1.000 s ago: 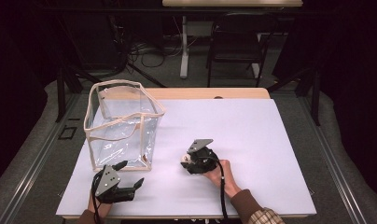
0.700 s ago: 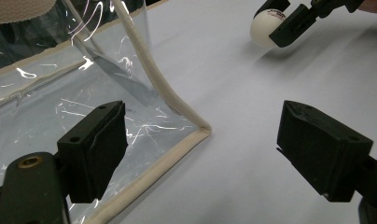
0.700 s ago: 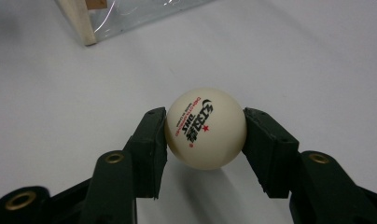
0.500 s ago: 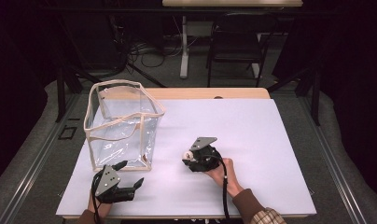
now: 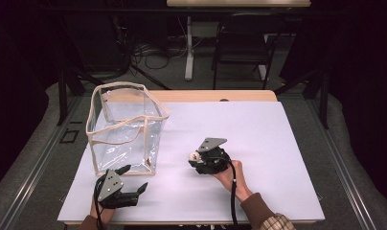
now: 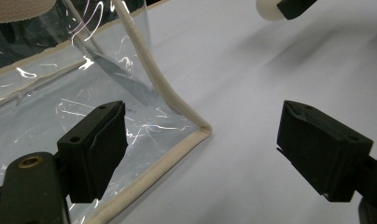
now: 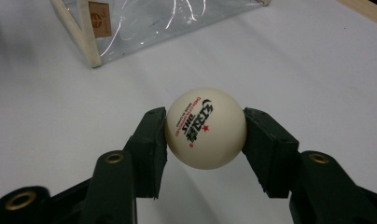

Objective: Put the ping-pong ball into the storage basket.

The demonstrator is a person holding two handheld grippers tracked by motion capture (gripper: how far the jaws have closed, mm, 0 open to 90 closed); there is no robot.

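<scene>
Between my right claw's (image 7: 206, 135) pads sits the white printed table-tennis ball (image 7: 205, 127), gripped and seemingly lifted off the white worktop (image 5: 278, 143), so pickup looks done; carrying it to the clear cream-trimmed plastic bag (image 5: 127, 127) beside my wide-open left claw (image 6: 203, 151) remains.

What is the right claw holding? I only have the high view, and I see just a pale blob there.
Observer: A white table tennis ball with red and black print, pinched between the right claw pads.
Operator: Is it resting on the table?
Observer: The right gripper view shows its shadow on the white table beneath, so it looks lifted clear.
Operator: And the left claw?
Observer: The left claw is open, with the corner of the clear bag lying between its jaws, untouched.
</scene>
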